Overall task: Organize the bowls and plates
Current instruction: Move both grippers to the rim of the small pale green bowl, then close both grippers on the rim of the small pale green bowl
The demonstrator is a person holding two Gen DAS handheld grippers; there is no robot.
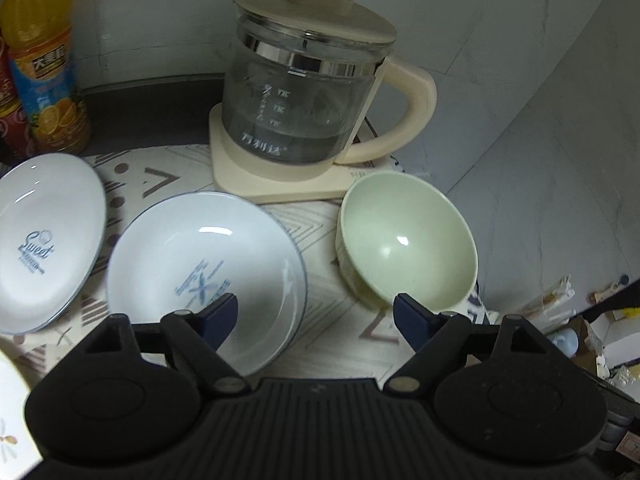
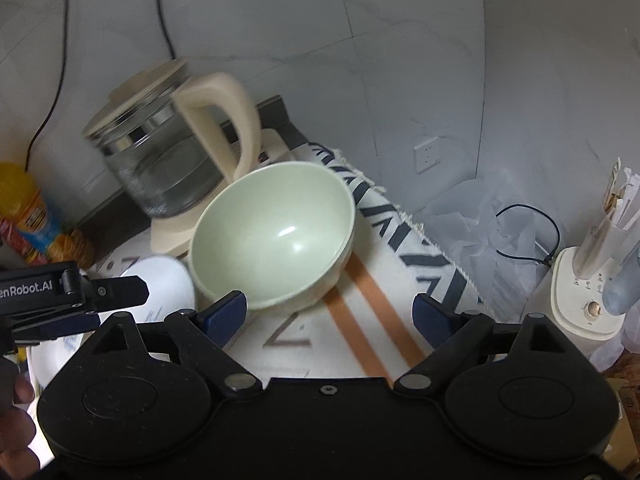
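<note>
patterned cloth (image 1: 320, 216) lying over a dark counter against a pale wall; glass kettle (image 1: 304, 96) standing at the back, orange drink bottle (image 1: 44, 64) at far left. green bowl (image 1: 408, 240), snowflake plate (image 1: 204, 276) and "sweet" plate (image 1: 44, 240) sitting apart in a row, mouths up, round, so showing no long axis. nothing appearing stacked yet; all sorting seeming left. left gripper (image 1: 316, 316) hovering with fingers spread, holding nothing. right gripper (image 2: 332, 314) likewise spread and empty, near the green bowl.

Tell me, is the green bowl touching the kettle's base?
Cannot tell. In the left wrist view the green bowl overlaps the kettle base with no gap, though it may simply sit in front.
</note>
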